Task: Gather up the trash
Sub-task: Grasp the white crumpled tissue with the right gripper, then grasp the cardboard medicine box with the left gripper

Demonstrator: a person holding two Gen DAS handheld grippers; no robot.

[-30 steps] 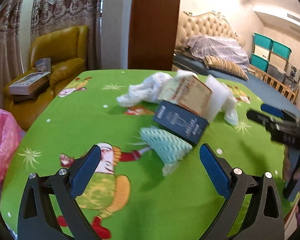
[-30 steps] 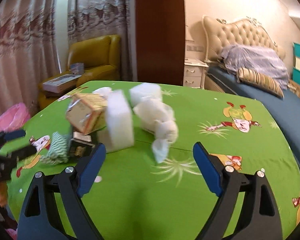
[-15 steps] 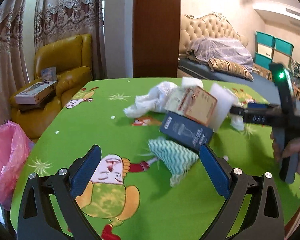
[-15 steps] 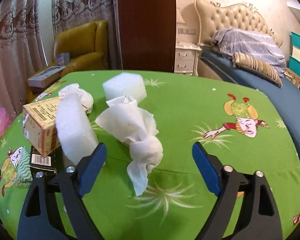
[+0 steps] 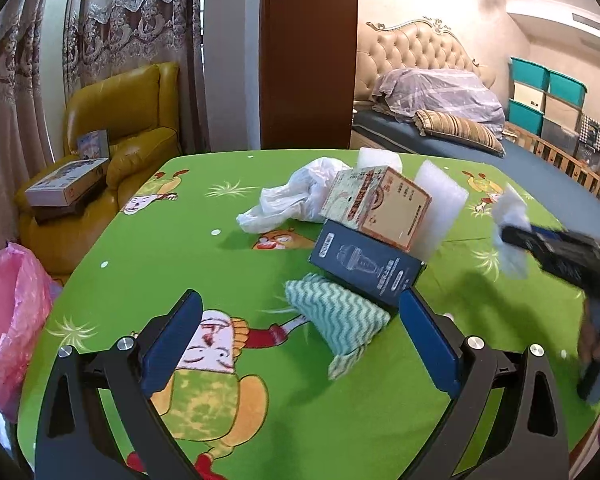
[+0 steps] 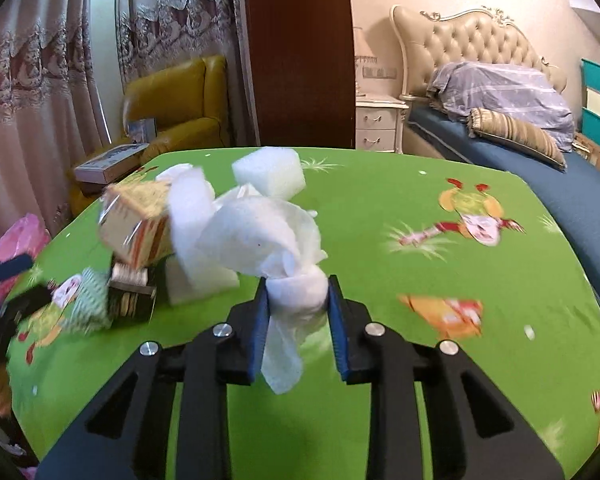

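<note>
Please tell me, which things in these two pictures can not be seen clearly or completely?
- Pink bag, left view: cut by the edge.
- Right gripper, left view: blurred.
- Tan box, right view: print blurred.
- Dark box, left view: far end under the tan box.

Location: home bedroom. Evidence: bed [image 6: 540,152] w/ tufted cream headboard [image 6: 460,52], striped bolster [image 6: 516,132], white nightstand [image 6: 380,124], yellow leather armchair [image 5: 120,120], lace curtains [image 5: 100,32]. Stacked teal storage bins [image 5: 544,92] at far wall. Tabletop [image 5: 260,380] w/ green cartoon-print cloth; pink bag [image 5: 8,320] at its left edge.
</note>
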